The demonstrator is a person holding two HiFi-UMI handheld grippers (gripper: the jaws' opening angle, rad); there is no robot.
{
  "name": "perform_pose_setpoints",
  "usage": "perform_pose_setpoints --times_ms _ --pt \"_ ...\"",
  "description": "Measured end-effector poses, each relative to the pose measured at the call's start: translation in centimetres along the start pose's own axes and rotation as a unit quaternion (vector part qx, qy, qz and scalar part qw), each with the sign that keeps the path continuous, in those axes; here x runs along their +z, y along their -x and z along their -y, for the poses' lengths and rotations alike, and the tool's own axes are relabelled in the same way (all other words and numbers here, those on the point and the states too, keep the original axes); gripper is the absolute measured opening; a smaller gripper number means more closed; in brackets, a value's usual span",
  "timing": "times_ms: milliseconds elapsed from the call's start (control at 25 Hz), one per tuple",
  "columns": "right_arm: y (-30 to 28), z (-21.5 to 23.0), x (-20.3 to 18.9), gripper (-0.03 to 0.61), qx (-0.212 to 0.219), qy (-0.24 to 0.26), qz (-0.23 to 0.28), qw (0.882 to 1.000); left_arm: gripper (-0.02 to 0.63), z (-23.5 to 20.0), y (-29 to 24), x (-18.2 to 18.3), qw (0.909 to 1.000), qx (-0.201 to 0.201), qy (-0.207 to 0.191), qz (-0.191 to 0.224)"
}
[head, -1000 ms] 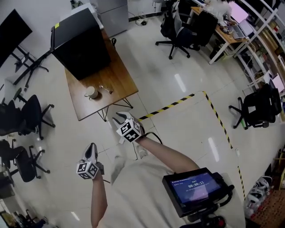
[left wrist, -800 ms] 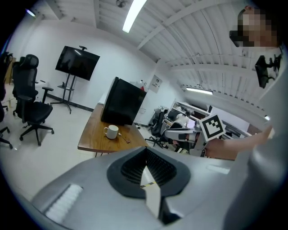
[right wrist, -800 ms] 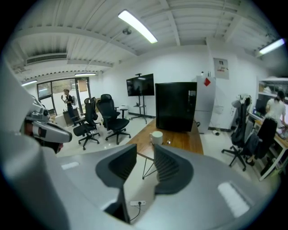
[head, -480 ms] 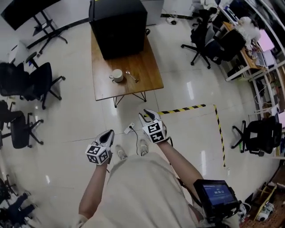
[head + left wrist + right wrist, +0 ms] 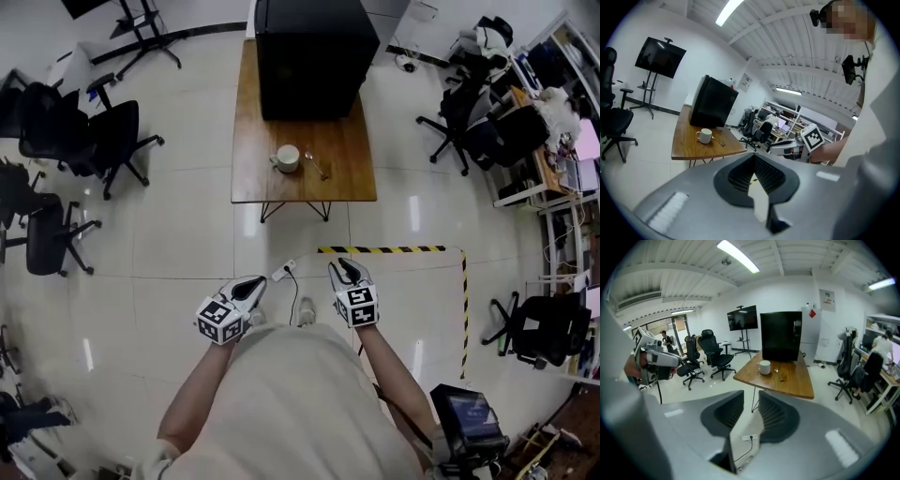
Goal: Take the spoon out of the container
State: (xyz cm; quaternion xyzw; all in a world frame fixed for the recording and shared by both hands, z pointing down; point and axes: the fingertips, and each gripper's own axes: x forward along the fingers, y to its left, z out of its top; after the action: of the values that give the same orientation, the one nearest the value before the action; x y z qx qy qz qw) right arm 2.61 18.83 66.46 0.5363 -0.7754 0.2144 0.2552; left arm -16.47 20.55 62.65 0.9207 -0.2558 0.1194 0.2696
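A person stands on a tiled floor, well back from a wooden bench (image 5: 349, 183), both forearms held forward at waist height. The left tongs (image 5: 255, 281) point ahead with tips together and nothing between them. The right tongs (image 5: 343, 267) are slightly apart and closing, also empty. On the bench, a spoon (image 5: 315, 167) lies just beside a white cup (image 5: 287, 158), before a black box (image 5: 314, 56).

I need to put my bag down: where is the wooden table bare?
Bare: the near strip of the table, before the mug and spoon, and its left edge beside the mug. Crowded: the far end, filled by the black box.
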Motion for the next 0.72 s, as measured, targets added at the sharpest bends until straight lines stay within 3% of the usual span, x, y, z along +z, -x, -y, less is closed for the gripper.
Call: perform_pose_setpoints --times_ms 720 --pt "-0.4 -2.9 -0.1 0.1 0.039 0.016 0.005 0.999 0.0 1.5 -1.9 -2.7 0.9986 0.008 0.013 -0.051"
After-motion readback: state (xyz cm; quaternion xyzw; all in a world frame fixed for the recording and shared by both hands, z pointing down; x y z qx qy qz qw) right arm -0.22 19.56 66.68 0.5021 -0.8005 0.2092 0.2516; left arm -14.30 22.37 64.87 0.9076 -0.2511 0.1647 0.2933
